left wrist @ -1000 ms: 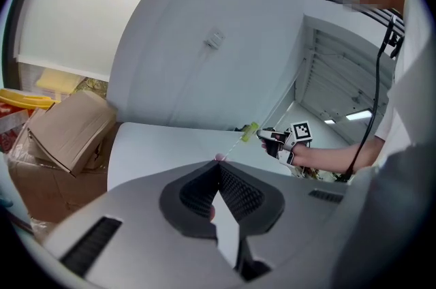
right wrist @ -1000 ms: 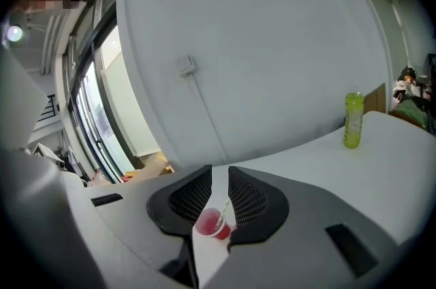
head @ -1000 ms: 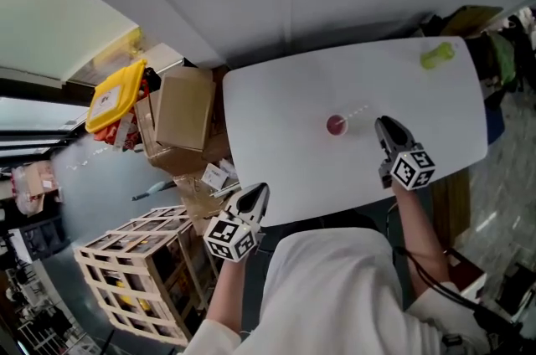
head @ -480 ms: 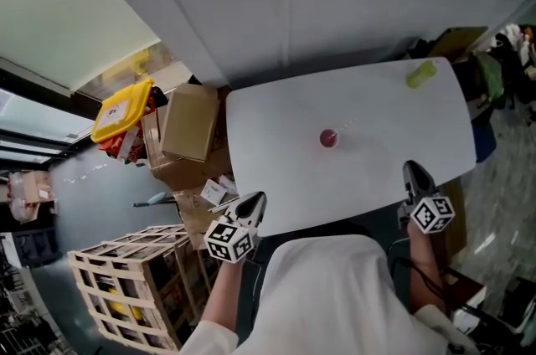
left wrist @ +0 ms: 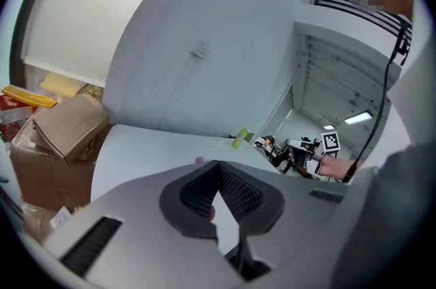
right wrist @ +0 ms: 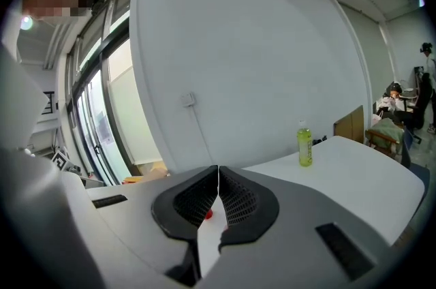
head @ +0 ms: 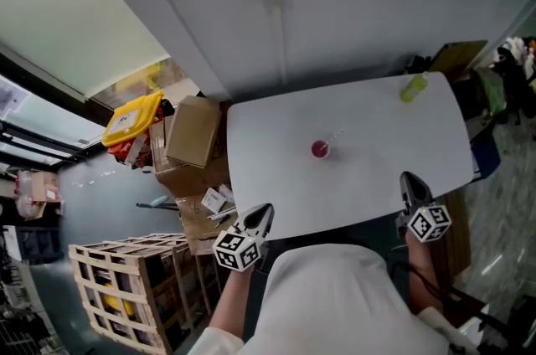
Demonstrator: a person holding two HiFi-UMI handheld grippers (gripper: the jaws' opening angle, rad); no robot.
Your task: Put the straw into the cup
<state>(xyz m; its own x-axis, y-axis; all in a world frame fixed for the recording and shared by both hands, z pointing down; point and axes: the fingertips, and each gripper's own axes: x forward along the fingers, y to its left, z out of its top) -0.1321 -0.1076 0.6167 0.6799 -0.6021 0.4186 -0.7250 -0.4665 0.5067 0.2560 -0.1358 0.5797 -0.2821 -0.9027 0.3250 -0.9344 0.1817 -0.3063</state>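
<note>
A small red cup (head: 319,149) stands in the middle of the white table (head: 276,177). A thin pale straw (head: 336,133) leans out of it toward the far right. My left gripper (head: 263,211) hovers at the table's near left edge, shut and empty. My right gripper (head: 408,177) is at the near right edge, well short of the cup, also shut and empty. In the left gripper view the cup (left wrist: 199,159) and straw (left wrist: 215,150) peek over the shut jaws. In the right gripper view a sliver of the cup (right wrist: 208,214) shows below the shut jaws.
A green bottle (head: 411,88) stands at the table's far right corner. Cardboard boxes (head: 193,131), a yellow bin (head: 132,118) and a wooden crate (head: 138,282) sit on the floor to the left. A white wall runs behind the table.
My right gripper has drawn back from beside the cup to the near right table edge. The left gripper has barely moved. The cup and straw stay put.
</note>
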